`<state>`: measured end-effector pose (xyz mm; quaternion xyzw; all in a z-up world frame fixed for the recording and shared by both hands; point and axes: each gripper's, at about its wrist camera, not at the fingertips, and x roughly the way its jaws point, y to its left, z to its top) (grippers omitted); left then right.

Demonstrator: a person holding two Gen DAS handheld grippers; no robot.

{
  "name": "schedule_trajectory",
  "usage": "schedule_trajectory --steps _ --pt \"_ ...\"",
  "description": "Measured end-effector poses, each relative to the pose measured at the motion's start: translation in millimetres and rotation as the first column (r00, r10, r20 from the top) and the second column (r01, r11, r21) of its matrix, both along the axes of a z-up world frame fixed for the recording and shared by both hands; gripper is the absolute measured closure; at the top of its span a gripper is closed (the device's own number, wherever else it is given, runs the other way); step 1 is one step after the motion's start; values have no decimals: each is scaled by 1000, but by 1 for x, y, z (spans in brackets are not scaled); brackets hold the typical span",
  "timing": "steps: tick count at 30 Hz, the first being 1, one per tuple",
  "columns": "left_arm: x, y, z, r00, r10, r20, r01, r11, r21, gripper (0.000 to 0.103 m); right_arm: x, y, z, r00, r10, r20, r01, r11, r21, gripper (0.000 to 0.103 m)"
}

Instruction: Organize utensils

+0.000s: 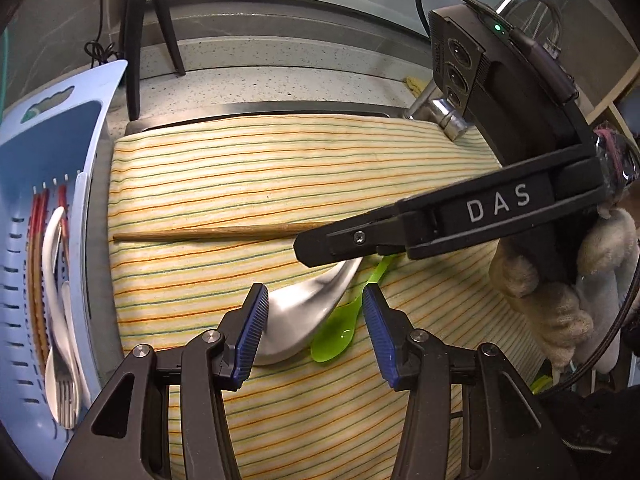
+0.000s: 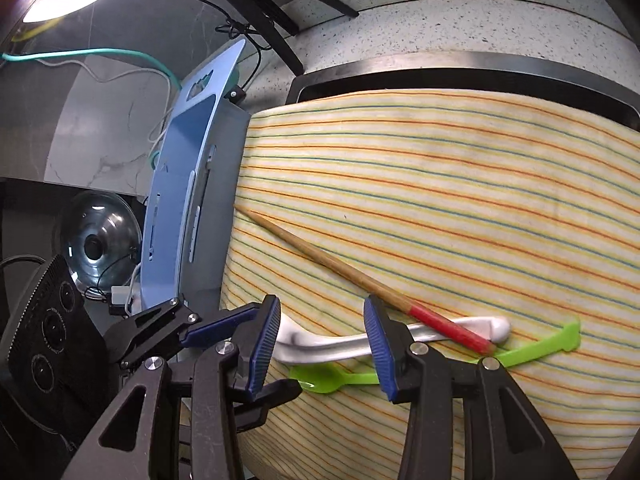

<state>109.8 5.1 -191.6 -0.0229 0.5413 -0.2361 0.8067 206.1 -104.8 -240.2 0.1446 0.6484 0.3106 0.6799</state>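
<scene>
From the left wrist cam, the left gripper [image 1: 316, 307] hung with jaws spread over the white spoon [image 1: 308, 312] and green spoon [image 1: 340, 330] on the striped cloth [image 1: 260, 168], while the right wrist cam had the right gripper [image 2: 322, 330] spread, empty, astride that white spoon [image 2: 332, 346], chopstick [image 2: 360, 276] lying across it.

White spoon [image 1: 308, 312] and green spoon [image 1: 340, 332] (touching) lie on striped cloth [image 1: 260, 168].

Soft striped cloth [image 2: 460, 184], matt. Glossy white ceramic-looking spoon [image 2: 336, 346]. Shiny translucent green plastic spoon [image 2: 320, 380]. Wooden chopstick [image 2: 320, 256], red-coated end. Speckled stone desk [image 2: 460, 28]. Smooth blue plastic basket [image 1: 52, 152].
</scene>
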Motion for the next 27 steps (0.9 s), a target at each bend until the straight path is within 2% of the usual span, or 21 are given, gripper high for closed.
schedule_trajectory --steps 8,12,15,23,27 --pt "-17 -8 -1 999 -43 -18 43 999 -11 55 -12 -14 2 1000 -16 -1 16 1000 -19 63" --pt "-27 -15 -4 998 -60 -32 59 998 -30 55 -23 -25 10 999 -24 34 25 999 -26 63" --pt "-36 -23 -8 997 -73 -40 72 997 -34 55 -29 -40 16 998 -63 31 63 998 17 63" --pt "-51 -29 -17 998 -55 9 54 997 58 55 -46 -57 13 995 -101 -10 101 993 57 63" --pt "-53 -20 -17 1000 -28 9 27 999 45 55 -50 -59 8 994 -103 -36 105 993 56 63"
